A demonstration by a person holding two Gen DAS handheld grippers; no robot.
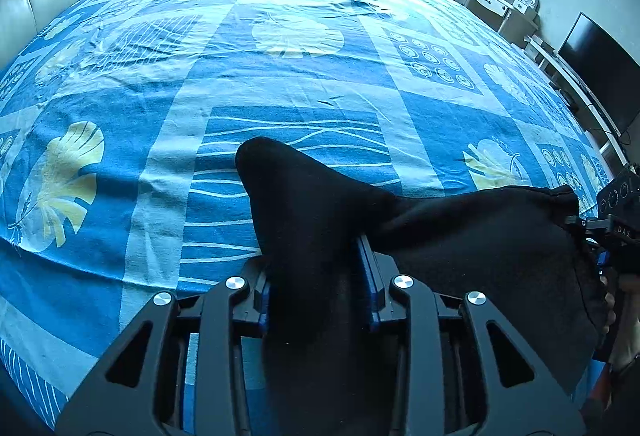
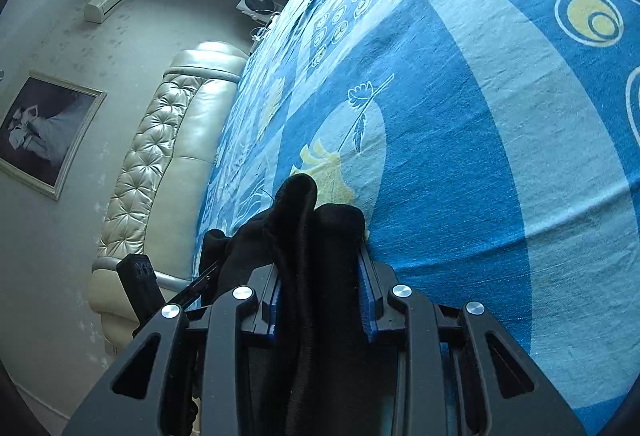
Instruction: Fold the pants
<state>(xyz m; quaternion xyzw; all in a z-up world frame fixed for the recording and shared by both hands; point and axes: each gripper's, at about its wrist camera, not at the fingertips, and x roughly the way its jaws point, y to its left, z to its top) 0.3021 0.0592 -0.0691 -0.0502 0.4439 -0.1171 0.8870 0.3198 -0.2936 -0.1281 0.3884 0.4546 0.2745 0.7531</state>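
Both the left tool (image 1: 316, 276) and right tool (image 2: 320, 280) pinched the black pants (image 1: 460, 232), held above the bed (image 1: 280, 84), presumably to spread them for folding.

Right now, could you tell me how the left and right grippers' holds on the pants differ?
The left gripper clamps a smooth, fairly flat section of the pants; the right gripper clamps a thicker, bunched edge with a ribbed seam. The left faces level across the bed; the right is rolled sideways. Both are shut on the fabric.

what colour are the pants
Black pants, plain with no pattern; clearest in the left wrist view.
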